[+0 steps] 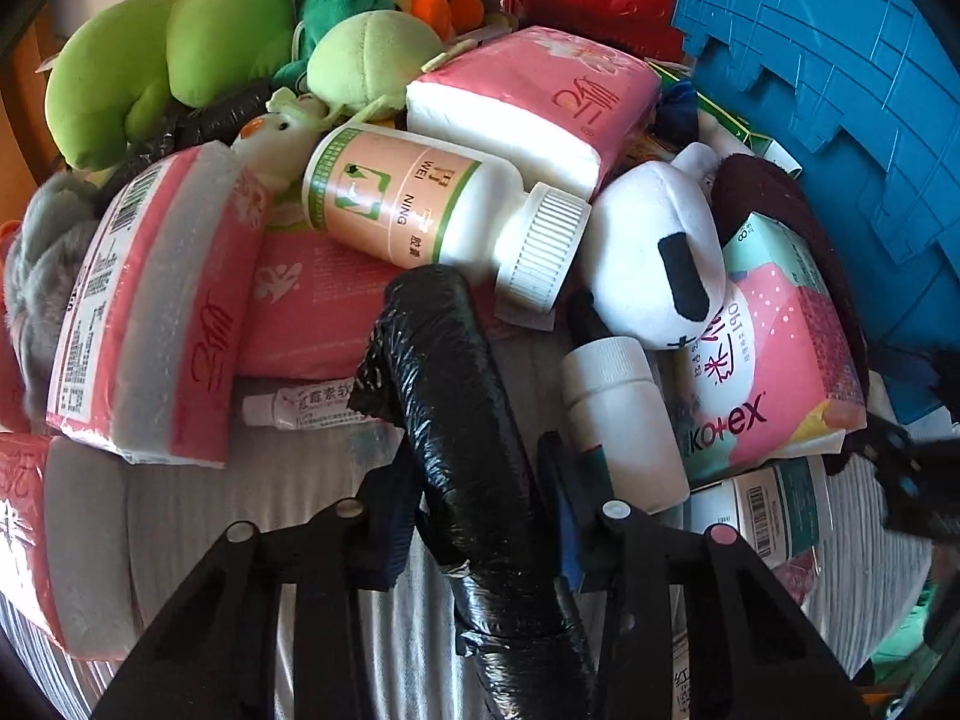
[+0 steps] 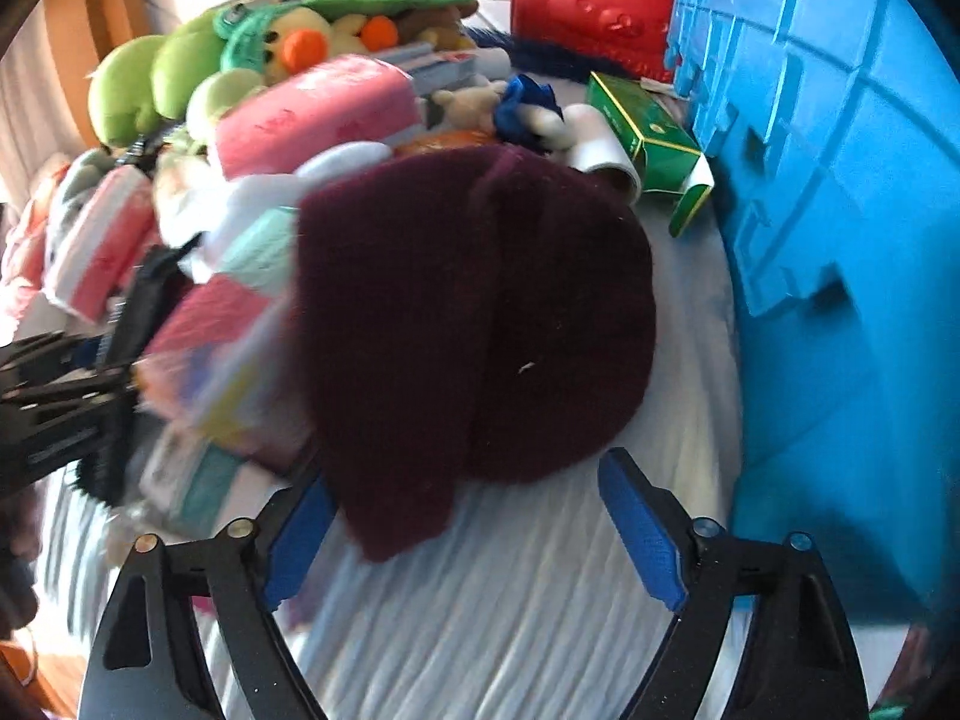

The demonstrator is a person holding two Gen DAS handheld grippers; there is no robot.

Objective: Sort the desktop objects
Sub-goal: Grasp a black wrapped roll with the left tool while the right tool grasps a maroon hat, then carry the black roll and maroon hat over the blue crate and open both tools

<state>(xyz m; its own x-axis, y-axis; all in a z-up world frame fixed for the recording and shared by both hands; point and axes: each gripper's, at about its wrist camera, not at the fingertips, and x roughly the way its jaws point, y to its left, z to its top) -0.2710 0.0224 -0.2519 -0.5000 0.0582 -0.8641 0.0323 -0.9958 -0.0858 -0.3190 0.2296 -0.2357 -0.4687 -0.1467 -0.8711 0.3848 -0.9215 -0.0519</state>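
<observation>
A black roll of plastic bags (image 1: 462,420) lies lengthwise between the fingers of my left gripper (image 1: 480,498), whose blue pads press on both its sides. Around it sit a white medicine bottle (image 1: 432,204), a small white bottle (image 1: 618,408), an ointment tube (image 1: 306,408) and pink tissue packs (image 1: 150,312). In the right wrist view a maroon knit hat (image 2: 480,312) lies on the grey striped cloth (image 2: 510,600). My right gripper (image 2: 465,474) stands open around the hat's near edge, its pads (image 2: 642,534) clear of the fabric.
A blue crate (image 2: 840,180) walls off the right side, with a red container (image 2: 594,0) behind. Green plush toys (image 1: 168,60), a panda plush (image 1: 654,252), a Kotex pack (image 1: 780,360) and a green box (image 2: 648,126) crowd the pile.
</observation>
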